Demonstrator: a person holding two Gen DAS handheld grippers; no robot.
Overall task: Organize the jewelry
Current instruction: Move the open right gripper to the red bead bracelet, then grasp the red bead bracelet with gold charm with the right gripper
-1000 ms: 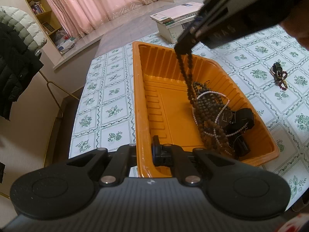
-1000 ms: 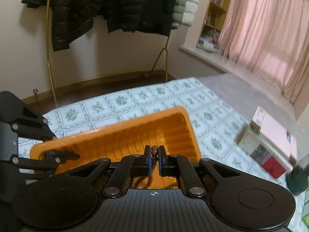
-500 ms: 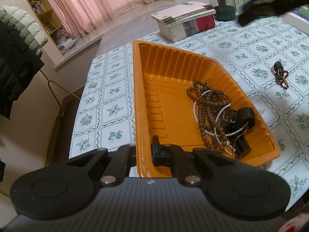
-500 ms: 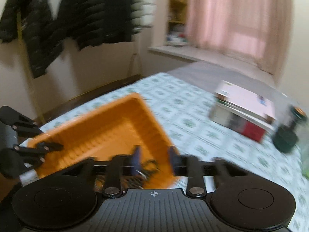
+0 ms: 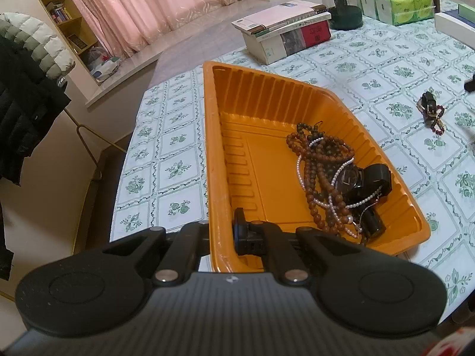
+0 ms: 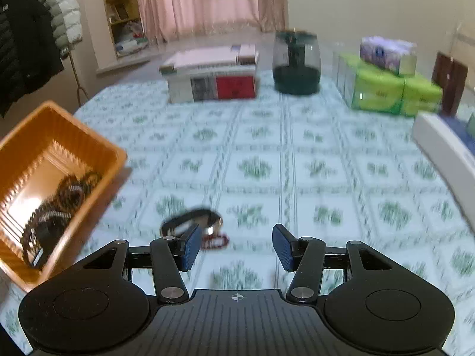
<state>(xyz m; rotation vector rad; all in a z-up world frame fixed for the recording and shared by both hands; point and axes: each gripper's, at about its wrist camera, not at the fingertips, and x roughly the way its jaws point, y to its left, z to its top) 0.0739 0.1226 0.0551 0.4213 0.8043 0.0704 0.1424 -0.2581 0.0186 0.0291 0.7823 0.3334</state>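
Note:
My left gripper (image 5: 221, 230) is shut on the near rim of the orange tray (image 5: 212, 148) and holds still. Brown bead necklaces (image 5: 323, 160), a pearl strand and a black watch (image 5: 368, 178) lie piled in the tray's right half. A second watch with a red bead bracelet (image 5: 430, 109) lies on the tablecloth to the right of the tray. In the blurred right wrist view that watch (image 6: 193, 222) and bracelet (image 6: 215, 241) sit just ahead of the left finger. My right gripper (image 6: 237, 243) hovers over the cloth, its jaws opening with nothing between them. The tray (image 6: 89, 145) is off to its left.
A stack of books (image 5: 285, 38), a dark glass jar (image 5: 341, 6) and green tissue packs (image 5: 397, 3) stand at the table's far side. A white box (image 6: 445, 148) lies at the right edge. Coats (image 5: 23, 89) hang on a rack left of the table.
My right gripper let the brown bead strand drop into the tray, opened, and swung right, away from the tray and over the watch on the cloth. The left gripper has not moved.

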